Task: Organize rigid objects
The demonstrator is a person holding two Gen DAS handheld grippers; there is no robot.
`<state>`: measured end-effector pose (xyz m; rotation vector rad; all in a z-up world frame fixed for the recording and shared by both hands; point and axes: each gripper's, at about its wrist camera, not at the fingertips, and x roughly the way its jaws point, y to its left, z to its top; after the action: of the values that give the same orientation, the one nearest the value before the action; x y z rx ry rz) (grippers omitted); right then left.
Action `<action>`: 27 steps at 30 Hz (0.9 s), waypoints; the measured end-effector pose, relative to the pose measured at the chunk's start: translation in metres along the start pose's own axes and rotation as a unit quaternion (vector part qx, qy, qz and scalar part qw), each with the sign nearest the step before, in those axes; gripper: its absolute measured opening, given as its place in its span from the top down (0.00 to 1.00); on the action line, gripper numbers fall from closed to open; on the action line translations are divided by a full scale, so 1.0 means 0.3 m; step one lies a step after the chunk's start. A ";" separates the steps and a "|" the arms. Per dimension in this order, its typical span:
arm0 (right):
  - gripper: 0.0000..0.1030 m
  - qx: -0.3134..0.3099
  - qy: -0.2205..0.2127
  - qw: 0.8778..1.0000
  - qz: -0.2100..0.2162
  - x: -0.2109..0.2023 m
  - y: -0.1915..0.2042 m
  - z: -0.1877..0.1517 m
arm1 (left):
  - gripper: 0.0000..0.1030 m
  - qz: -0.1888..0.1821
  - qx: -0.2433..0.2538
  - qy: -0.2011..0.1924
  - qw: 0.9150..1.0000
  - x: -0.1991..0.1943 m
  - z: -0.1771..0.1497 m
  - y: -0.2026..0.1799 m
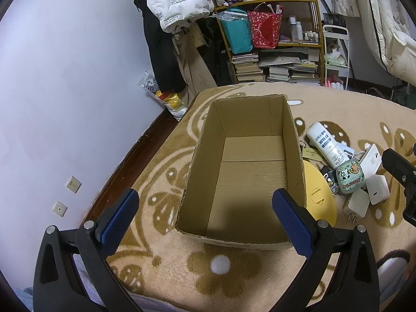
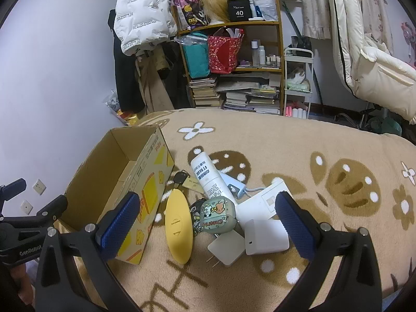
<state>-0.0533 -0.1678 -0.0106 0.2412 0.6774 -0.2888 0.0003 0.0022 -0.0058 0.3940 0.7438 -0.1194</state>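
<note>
An open, empty cardboard box (image 1: 249, 182) stands on the beige flowered blanket; it also shows in the right wrist view (image 2: 117, 182). To its right lies a pile: a white bottle (image 2: 208, 176), a yellow oval case (image 2: 179, 230), a green cartoon case (image 2: 218, 218), a white plug charger (image 2: 226, 247), a white block charger (image 2: 266, 236), a white box (image 2: 262, 202), keys (image 2: 180, 176). My left gripper (image 1: 205, 218) is open and empty over the box's near end. My right gripper (image 2: 206, 223) is open and empty above the pile.
A wooden shelf (image 2: 234, 65) with books, bags and bottles stands behind the bed, with coats (image 2: 140, 13) hanging to its left. A wall (image 1: 65, 78) runs along the left. The left gripper's body (image 2: 23, 223) shows at the left edge of the right wrist view.
</note>
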 end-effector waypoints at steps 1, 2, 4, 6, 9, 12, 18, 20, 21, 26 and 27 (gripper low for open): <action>0.00 0.000 0.000 1.000 0.000 0.004 0.002 -0.006 | 0.02 0.000 0.000 0.000 1.000 0.000 0.000 0.000; 0.00 0.000 0.000 1.000 -0.001 0.003 0.002 -0.005 | 0.02 0.000 0.001 0.001 1.000 0.000 0.000 0.000; 0.00 0.000 0.001 1.000 0.000 -0.002 -0.001 0.002 | 0.02 0.001 0.003 0.002 1.000 0.004 0.003 -0.003; 0.00 0.000 0.001 1.000 0.000 -0.002 -0.001 0.002 | 0.01 0.002 0.004 0.003 1.000 0.004 0.002 -0.004; 0.00 0.000 0.001 1.000 0.000 0.002 0.000 -0.002 | 0.01 0.001 0.003 0.004 1.000 0.005 0.000 -0.004; 0.00 0.001 0.005 1.000 0.000 0.011 0.000 -0.009 | 0.02 0.001 0.003 0.009 1.000 0.010 0.001 -0.006; 0.00 0.012 0.017 1.000 -0.002 0.033 -0.022 -0.007 | 0.02 0.010 0.010 0.015 1.000 0.028 0.023 -0.006; 0.00 0.019 0.024 1.000 -0.002 0.042 -0.038 -0.003 | 0.02 0.010 0.011 0.019 1.000 0.038 0.031 -0.005; 0.00 0.023 0.029 0.999 -0.004 0.043 -0.052 0.012 | 0.02 0.010 0.011 0.021 1.000 0.043 0.034 -0.003; 0.00 0.040 0.050 0.998 -0.012 0.059 -0.109 0.023 | 0.02 0.008 0.006 0.039 0.999 0.071 0.053 0.009; 0.00 0.045 0.055 0.997 -0.011 0.066 -0.122 0.028 | 0.02 0.008 0.007 0.041 0.999 0.077 0.057 0.011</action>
<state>-0.0462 -0.2082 -0.0215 0.3382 0.7779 -0.3302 0.0291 -0.0007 -0.0091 0.4208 0.8213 -0.0931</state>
